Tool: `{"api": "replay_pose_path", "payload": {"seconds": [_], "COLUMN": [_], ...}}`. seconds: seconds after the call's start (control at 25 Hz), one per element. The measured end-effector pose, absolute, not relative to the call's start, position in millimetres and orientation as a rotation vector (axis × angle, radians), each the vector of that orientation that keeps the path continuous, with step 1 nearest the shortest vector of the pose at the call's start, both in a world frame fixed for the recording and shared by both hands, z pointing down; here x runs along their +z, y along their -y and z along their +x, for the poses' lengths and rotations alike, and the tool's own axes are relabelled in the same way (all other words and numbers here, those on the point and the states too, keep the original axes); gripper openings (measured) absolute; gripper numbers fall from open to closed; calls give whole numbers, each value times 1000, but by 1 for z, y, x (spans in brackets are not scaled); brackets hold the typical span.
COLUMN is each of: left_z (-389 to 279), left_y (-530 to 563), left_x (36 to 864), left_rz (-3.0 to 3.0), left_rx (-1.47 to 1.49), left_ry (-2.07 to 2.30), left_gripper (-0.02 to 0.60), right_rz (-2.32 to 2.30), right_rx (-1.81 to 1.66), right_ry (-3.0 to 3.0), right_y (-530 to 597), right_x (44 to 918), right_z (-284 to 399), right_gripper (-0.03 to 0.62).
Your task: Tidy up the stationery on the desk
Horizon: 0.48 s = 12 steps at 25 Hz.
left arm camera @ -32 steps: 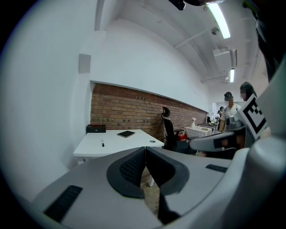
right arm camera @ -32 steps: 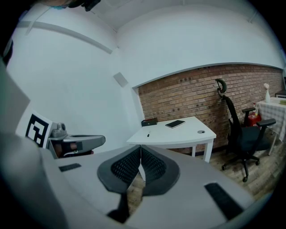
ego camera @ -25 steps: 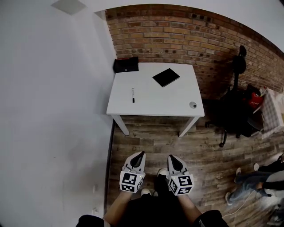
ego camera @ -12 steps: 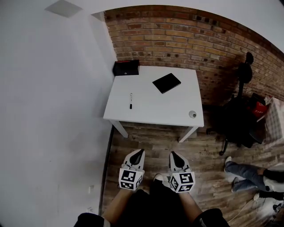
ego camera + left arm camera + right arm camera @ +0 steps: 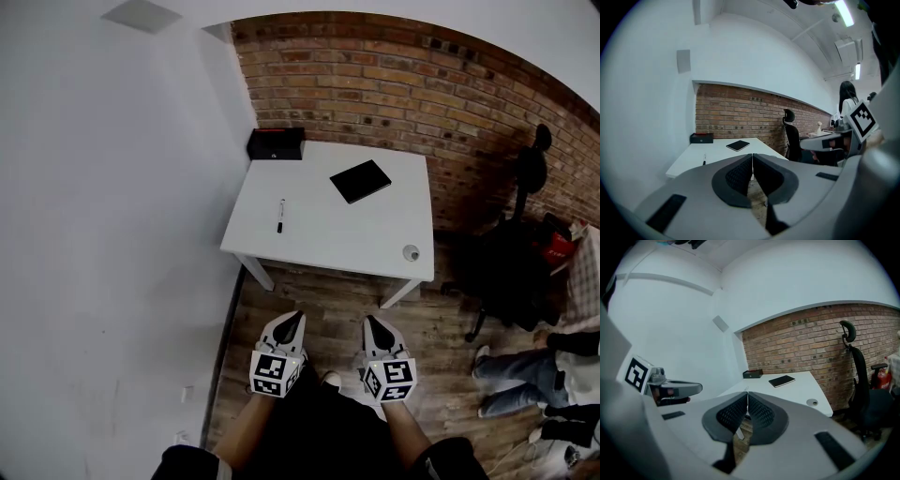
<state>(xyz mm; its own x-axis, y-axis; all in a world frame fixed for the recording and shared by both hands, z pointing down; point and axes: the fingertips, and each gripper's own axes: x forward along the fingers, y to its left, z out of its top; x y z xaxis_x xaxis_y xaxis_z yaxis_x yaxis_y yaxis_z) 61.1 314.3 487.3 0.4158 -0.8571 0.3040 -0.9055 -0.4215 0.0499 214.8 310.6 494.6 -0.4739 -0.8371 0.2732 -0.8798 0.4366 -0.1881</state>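
Fingers (image 5: 292,330) of the left gripper (image 5: 298,320) are pressing together to a point in the head view. Those of the right gripper (image 5: 373,322) are doing the same, and neither pair is pinching anything. Both grippers are hovering side by side over the wooden floor (image 5: 319,298), near the person's body and well apart from the white desk (image 5: 328,230) ahead. On the desk, a pen (image 5: 279,215) is lying toward the left side. A black notebook (image 5: 360,180) is lying farther back, right of centre, and a black box (image 5: 275,143) is sitting at the far left corner against the brick wall (image 5: 375,80). A small round object (image 5: 411,252) is resting at the near right corner. An office chair (image 5: 520,244) is standing to the right of the desk, and a seated person's legs (image 5: 516,375) are showing at the right edge.

In the left gripper view, the ridged pads (image 5: 738,176) are meeting along a thin seam with nothing between them. Beyond them the desk is stretching away, with the pen near its left edge, the notebook farther back and the box at the far end by the wall. The right gripper's marker cube is showing at the right.

In the right gripper view, the pads (image 5: 733,414) are likewise touching and gripping nothing. The notebook and box are lying on the far part of the desk, the round object is near its right edge, and the left gripper is pointing in from the left.
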Motion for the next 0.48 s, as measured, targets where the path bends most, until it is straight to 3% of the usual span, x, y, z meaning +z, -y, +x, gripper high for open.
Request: {"api": "replay_pose_path", "payload": {"seconds": [0.48], "left_z": [63], "left_y": [-281], "left_x": [490], "left_rz": [2471], "left_rx": [322], "left_ry": [1540], "left_gripper": [15], "right_rz": [1574], "right_rx": [463], "right_ry": [2520], "right_y": [-287], "right_x": [496], "right_z": [227], "right_gripper": [23]}}
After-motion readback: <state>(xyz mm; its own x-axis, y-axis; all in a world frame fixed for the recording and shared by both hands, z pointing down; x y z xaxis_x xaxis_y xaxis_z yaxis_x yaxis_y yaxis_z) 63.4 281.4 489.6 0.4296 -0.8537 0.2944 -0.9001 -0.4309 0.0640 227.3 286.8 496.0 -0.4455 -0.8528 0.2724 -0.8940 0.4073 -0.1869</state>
